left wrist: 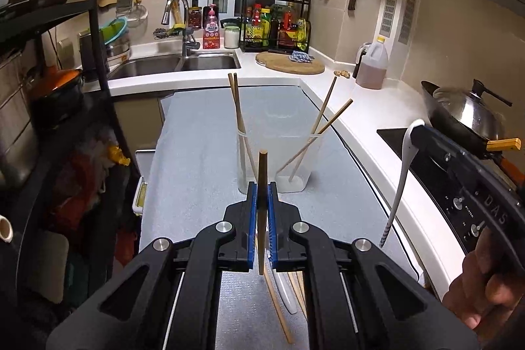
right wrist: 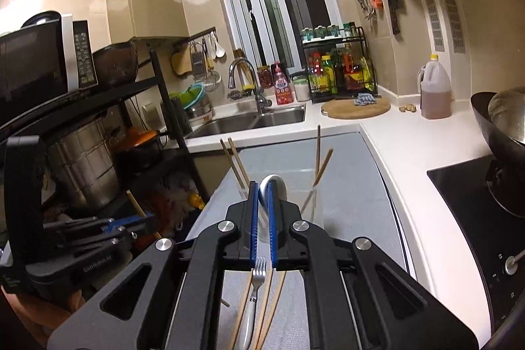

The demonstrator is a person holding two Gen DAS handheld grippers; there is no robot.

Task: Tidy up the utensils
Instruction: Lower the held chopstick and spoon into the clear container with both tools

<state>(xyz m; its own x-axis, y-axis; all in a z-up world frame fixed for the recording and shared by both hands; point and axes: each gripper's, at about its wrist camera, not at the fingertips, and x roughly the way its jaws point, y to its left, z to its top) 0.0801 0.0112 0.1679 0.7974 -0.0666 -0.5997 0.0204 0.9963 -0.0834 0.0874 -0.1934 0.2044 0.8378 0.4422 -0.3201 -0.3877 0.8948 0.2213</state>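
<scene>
- A small kitchen with glossy beige wall tiles: a white L-shaped surface [left wrist: 367, 107] runs past a steel double sink [left wrist: 183, 63] with a curved chrome tap, and a round wooden board [left wrist: 290, 63] lies near a black wire rack of bottles.
- A grey, finely textured mat [left wrist: 197, 153] covers the near stretch of the surface.
- On the mat stand two clear, straight-walled plastic cups just beside each other. The left cup [left wrist: 244, 159] holds two slim wooden chopsticks leaning left; the right cup [left wrist: 295, 163] holds two more that splay to the right.
- The left gripper [left wrist: 262, 195] has its blue-padded jaws pressed shut around a single brown wooden chopstick [left wrist: 262, 202], held nearly upright, its squared end above the jaws and in front of the cups.
- The right gripper [right wrist: 262, 195] is clamped on a glossy white spoon [right wrist: 270, 189]; the rounded bowl shows above the jaws, and in the left wrist view its long thin handle [left wrist: 398, 186] hangs down, striped near the tip.
- Loose on the mat below the grippers lie more pale wooden chopsticks [right wrist: 269, 304] and a steel fork [right wrist: 257, 284] with a white handle, tines pointing toward the cups.
- To the right, a dark wok [left wrist: 459, 117] with a domed steel lid sits on a black glass hob.
</scene>
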